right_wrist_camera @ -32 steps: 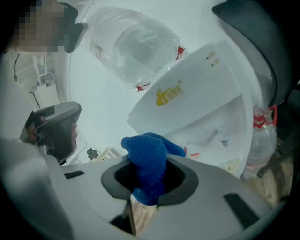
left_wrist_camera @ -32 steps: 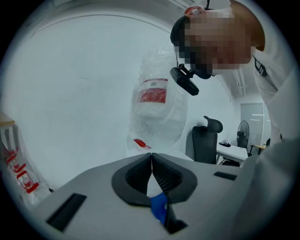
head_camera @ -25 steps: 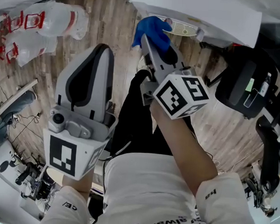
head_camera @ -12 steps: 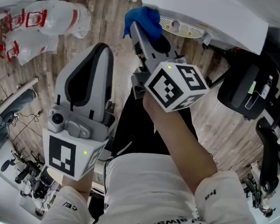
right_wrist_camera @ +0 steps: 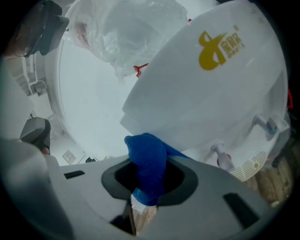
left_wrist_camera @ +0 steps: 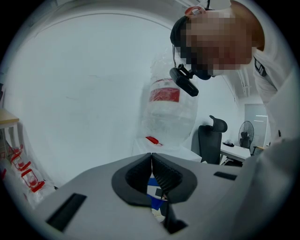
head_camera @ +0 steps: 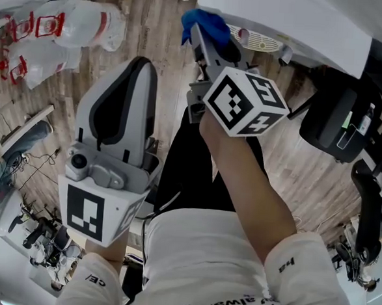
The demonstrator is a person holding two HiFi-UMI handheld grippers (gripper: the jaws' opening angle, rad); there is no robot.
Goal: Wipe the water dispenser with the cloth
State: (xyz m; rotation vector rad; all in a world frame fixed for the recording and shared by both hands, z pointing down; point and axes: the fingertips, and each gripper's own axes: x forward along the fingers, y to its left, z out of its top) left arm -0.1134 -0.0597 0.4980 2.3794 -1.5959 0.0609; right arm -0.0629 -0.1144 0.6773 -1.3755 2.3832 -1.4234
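My right gripper reaches forward, shut on a blue cloth. The cloth's bunched end sits against the lower front edge of the white water dispenser, beside its round drip grille. In the right gripper view the cloth bulges up out of the gripper, touching the dispenser body left of the taps. My left gripper is held lower on the left, away from the dispenser. It is shut with nothing between its jaws.
Clear plastic bags with red print lie on the wooden floor at the far left. A black office chair stands to the right. Cables and gear crowd the left edge. A bagged water bottle tops the dispenser.
The right gripper has carried the cloth forward and up along the dispenser's edge, first leftward, then slightly back right. The left gripper has stayed still.
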